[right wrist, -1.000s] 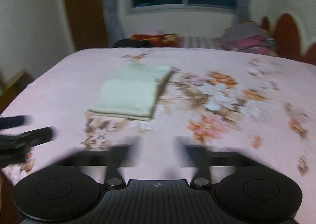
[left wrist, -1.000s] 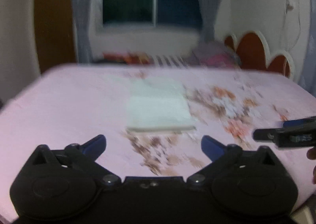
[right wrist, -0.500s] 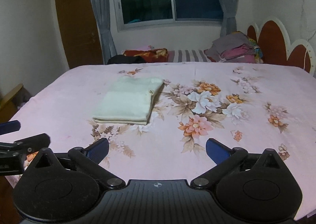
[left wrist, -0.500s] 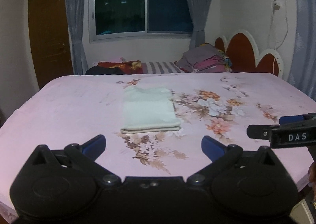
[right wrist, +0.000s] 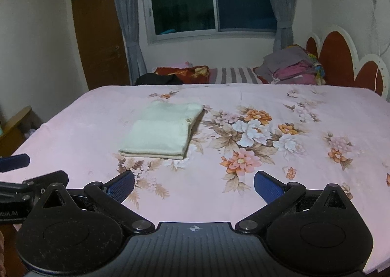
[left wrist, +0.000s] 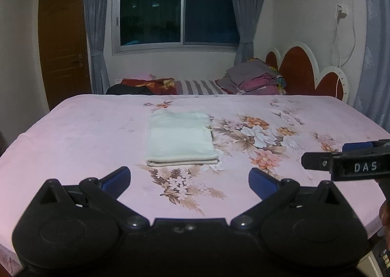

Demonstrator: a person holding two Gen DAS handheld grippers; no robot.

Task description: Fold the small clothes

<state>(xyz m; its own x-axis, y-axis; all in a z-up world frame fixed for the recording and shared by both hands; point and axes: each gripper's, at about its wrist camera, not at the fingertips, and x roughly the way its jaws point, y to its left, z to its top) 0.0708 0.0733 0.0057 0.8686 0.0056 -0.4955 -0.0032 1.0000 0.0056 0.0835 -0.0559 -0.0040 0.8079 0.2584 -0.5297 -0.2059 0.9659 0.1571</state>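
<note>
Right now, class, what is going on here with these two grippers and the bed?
A person holds a gripper in each hand over a pink floral bedsheet. A pale cloth lies folded into a neat rectangle on it, touched by nothing. The left gripper and the right gripper are both open and empty, short of the cloth. The fold looks finished.

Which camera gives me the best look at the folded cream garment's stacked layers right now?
The right wrist view: the folded cream garment lies at an angle, so its near edge and right-side layered edge both show. The left wrist view has the garment nearly square-on and centred, showing the top and near fold edge, less of the side.
</note>
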